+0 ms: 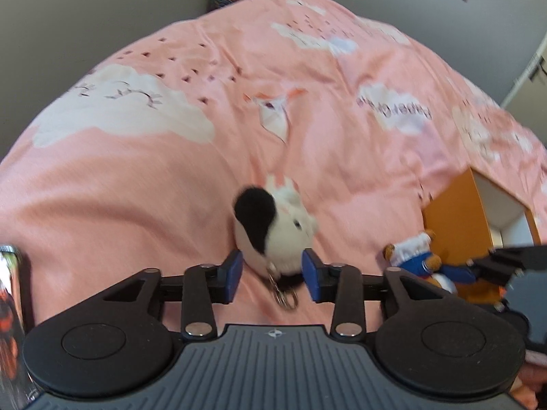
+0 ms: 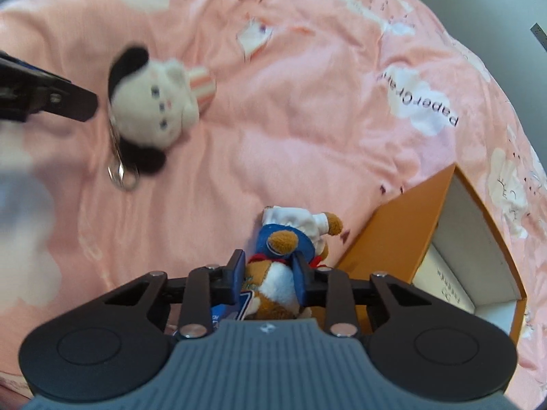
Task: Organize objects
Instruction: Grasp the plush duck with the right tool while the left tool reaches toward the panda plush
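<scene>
Left wrist view: left gripper (image 1: 272, 271) straddling black-and-white plush keychain (image 1: 273, 229) on pink bedsheet (image 1: 136, 188), pads spread, not yet pinching; right gripper (image 2: 268, 273) pinching bear plush (image 2: 283, 256), lying beside orange box (image 2: 403, 239), nearer right hand

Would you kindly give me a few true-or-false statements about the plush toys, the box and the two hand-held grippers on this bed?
1. The left hand-held gripper has its blue pads on either side of the black-and-white plush keychain toy. True.
2. The right hand-held gripper is around the brown plush bear in blue and white clothes. True.
3. The orange cardboard box with a white interior has its lid on. False: it is open on top.
4. The bedcover is plain blue. False: it is pink with white clouds.
5. The keychain toy lies inside the box. False: it lies on the bedcover.
</scene>
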Demonstrator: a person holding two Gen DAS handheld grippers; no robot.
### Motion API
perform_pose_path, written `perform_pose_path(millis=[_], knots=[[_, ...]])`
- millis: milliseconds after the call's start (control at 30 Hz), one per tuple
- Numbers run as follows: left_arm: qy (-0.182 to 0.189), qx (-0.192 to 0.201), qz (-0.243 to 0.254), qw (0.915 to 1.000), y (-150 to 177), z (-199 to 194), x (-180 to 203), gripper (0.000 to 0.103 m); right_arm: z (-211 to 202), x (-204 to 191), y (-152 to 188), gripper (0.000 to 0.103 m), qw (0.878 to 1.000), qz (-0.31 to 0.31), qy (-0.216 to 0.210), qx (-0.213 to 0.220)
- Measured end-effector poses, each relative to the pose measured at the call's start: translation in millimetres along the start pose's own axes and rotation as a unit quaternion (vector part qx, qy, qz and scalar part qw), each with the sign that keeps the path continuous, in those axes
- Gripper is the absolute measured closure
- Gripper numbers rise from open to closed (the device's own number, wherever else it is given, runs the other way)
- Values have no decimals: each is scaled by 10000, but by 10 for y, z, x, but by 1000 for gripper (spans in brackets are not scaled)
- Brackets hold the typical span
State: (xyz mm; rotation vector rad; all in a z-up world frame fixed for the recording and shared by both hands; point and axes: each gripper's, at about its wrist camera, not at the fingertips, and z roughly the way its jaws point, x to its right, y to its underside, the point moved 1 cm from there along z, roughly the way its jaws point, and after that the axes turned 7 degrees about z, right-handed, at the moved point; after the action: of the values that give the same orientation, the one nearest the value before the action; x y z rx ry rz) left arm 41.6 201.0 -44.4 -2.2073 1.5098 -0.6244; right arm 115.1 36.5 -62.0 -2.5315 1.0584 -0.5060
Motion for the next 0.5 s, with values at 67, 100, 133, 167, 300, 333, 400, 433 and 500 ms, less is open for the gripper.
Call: perform_pose_path(millis=[67, 100, 133, 167, 300, 333, 400, 433, 500], knots=[[5, -3, -233, 9997, -69, 61, -79, 53, -35, 17, -72, 73, 9998, 53, -112, 160], [51, -30, -358, 9993, -100, 105, -114, 52, -51, 23, -110, 73, 9995, 74, -165, 255], [93, -67, -488, 9987, -127, 157, -142, 49, -62, 25, -150, 73, 9992, 98, -214, 333], [126, -92, -618, 9980, -149, 211, -167, 48, -65, 35, -195, 73, 9988, 146, -247, 397], [118, -223, -952, 9951, -201, 455, -222, 45, -28, 113, -344, 73, 9963, 427, -444, 601], [115, -257, -1005, 9945, -205, 513, -226, 45, -5, 142, -368, 73, 9955, 518, -495, 613], [152, -298, -1102, 9933, -201, 597, -221, 42, 40, 186, -390, 73, 9944, 648, -569, 603], [188, -300, -1117, 9931, -202, 627, -207, 42, 56, 206, -385, 73, 9940, 695, -604, 598], [206, -326, -1044, 9938, -211, 695, -165, 39, 93, 238, -370, 73, 9930, 775, -683, 569]])
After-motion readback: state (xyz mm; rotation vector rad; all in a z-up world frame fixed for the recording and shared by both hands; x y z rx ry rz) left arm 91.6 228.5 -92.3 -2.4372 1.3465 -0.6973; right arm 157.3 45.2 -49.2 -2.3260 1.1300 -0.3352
